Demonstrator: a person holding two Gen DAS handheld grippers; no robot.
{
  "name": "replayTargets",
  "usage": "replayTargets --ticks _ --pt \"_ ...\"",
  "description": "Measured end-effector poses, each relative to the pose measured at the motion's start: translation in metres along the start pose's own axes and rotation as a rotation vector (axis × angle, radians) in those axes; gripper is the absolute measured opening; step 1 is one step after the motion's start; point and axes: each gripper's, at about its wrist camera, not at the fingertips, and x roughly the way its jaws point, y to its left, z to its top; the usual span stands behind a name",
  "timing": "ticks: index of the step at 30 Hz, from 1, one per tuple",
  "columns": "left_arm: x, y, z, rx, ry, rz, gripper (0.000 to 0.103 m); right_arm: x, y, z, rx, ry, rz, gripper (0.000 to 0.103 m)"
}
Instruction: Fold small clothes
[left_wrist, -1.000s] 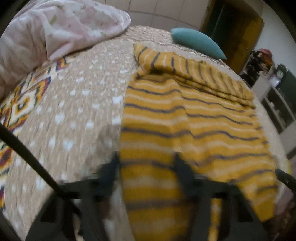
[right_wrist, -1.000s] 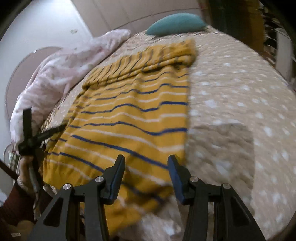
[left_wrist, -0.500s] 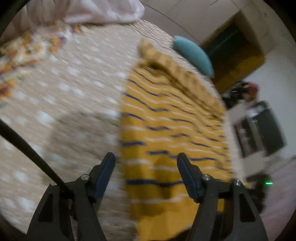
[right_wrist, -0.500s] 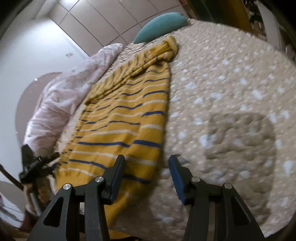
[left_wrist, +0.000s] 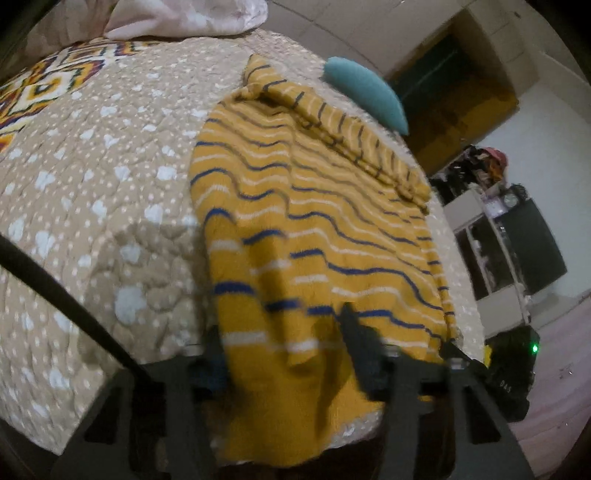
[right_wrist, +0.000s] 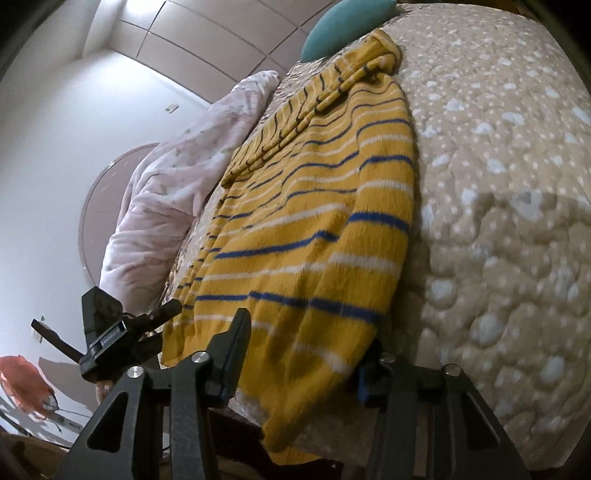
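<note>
Sweater (left_wrist: 317, 221), mustard with blue and white stripes, lying flat on the bed (left_wrist: 92, 192), sleeves gathered along its far edge and hem hanging over the near bed edge. At far left, a pink duvet (left_wrist: 192, 18) is heaped by the headboard; a teal pillow (left_wrist: 365, 94) lies just beyond the sweater.

Left gripper (left_wrist: 284, 343): jaws spread, straddling the hem's left corner; cloth passes between them and no pinch is visible, though blur hides the fingertips. Right gripper (right_wrist: 303, 354): jaws likewise spread around the hem's right corner, cloth between them, not yet clamped. In the right wrist view the left gripper shows at lower left, beside the sweater's other corner.

Risks, as judged from this pose: if either gripper closes on the top layer only, the back panel would stay behind and the fold would come out skewed. Closing too deep could catch the quilt beneath and drag it along. The knit is thick and soft, so a shallow bite at the overhanging hem may slip once lifted. Uneven lifting of the two corners would twist the stripes off line.

Room: open quilt lies on both sides of the sweater, wider on the left. Ahead, the sleeves and pillow mark the limit for carrying the hem forward. The near bed edge lies directly under both grippers, leaving no surface behind them.
</note>
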Motion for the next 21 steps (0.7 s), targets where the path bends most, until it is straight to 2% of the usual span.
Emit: replayTargets --ticks 1,2,3,7,10,13,15,18,21 --pt "0.002 -0.002 0.0 0.011 0.008 0.034 0.019 -0.001 -0.002 -0.002 -0.003 -0.001 -0.022 0.032" --pt "0.002 -0.003 0.003 0.019 0.016 0.05 0.013 0.0 -0.001 -0.002 -0.007 0.001 -0.067 0.015" --pt "0.0 -0.003 0.006 0.009 0.011 0.045 0.012 0.003 -0.002 -0.001 0.0 0.009 -0.104 0.012" --pt "-0.04 -0.006 0.017 0.035 -0.081 0.068 0.011 0.003 -0.001 0.007 0.023 0.016 -0.105 0.01" --pt "-0.066 -0.013 0.011 0.072 -0.094 0.049 0.01 -0.016 0.016 0.003 -0.032 0.031 -0.074 0.009" --pt "-0.081 -0.018 -0.014 0.127 -0.083 0.045 0.01 -0.042 0.036 -0.012 -0.094 0.069 -0.045 0.008" --pt "-0.081 -0.016 -0.025 0.148 -0.075 0.077 0.01 -0.051 0.048 -0.028 -0.145 0.105 -0.052 0.008" --pt "-0.064 -0.002 -0.027 0.095 -0.018 0.077 0.01 -0.05 0.053 -0.036 -0.181 0.125 -0.09 0.008" --pt "-0.062 0.005 -0.017 0.07 -0.011 0.068 0.01 -0.047 0.054 -0.026 -0.176 0.109 -0.086 0.009"
